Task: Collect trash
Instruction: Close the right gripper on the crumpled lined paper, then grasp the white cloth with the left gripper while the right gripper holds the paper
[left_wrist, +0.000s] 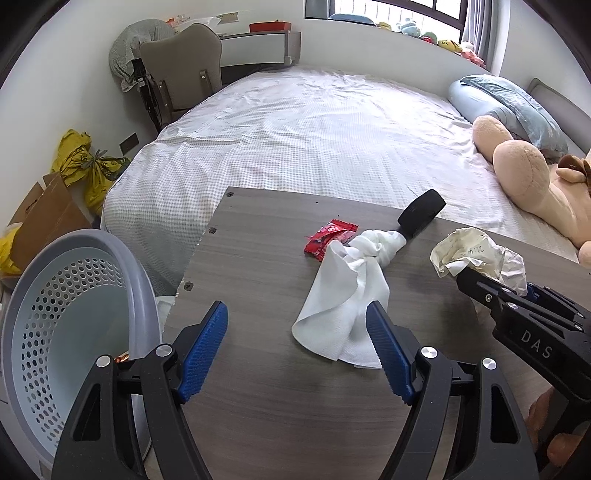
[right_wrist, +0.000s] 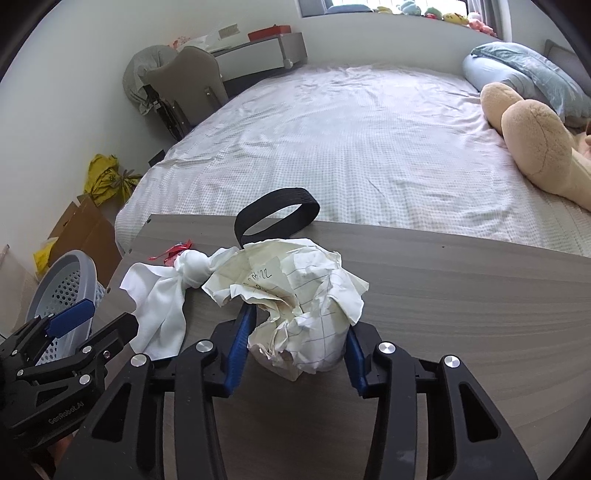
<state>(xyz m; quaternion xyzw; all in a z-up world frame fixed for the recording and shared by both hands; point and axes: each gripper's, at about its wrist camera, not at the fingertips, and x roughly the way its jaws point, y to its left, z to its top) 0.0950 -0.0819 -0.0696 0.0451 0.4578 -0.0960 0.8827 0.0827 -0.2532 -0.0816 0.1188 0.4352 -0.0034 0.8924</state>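
Right gripper (right_wrist: 297, 345), low centre of the right wrist view: blue pads (right_wrist: 240, 343) pressed against both sides of a crumpled paper ball (right_wrist: 295, 295) on the grey wooden table (right_wrist: 461, 295). Left gripper (left_wrist: 297, 343), bottom centre of the left wrist view: jaws spread wide, nothing between them but bare tabletop, right pad (left_wrist: 388, 347) overlapping the edge of a knotted white cloth (left_wrist: 351, 291). Further up the frame, touching the cloth: a red wrapper (left_wrist: 328, 240) and a black strap loop (left_wrist: 421, 216). Lower left, beside the table edge: a pale blue perforated basket (left_wrist: 55, 314). Beyond the table, filling the upper frame: a bed (left_wrist: 314, 140) with a plush toy (left_wrist: 528, 177) at right.
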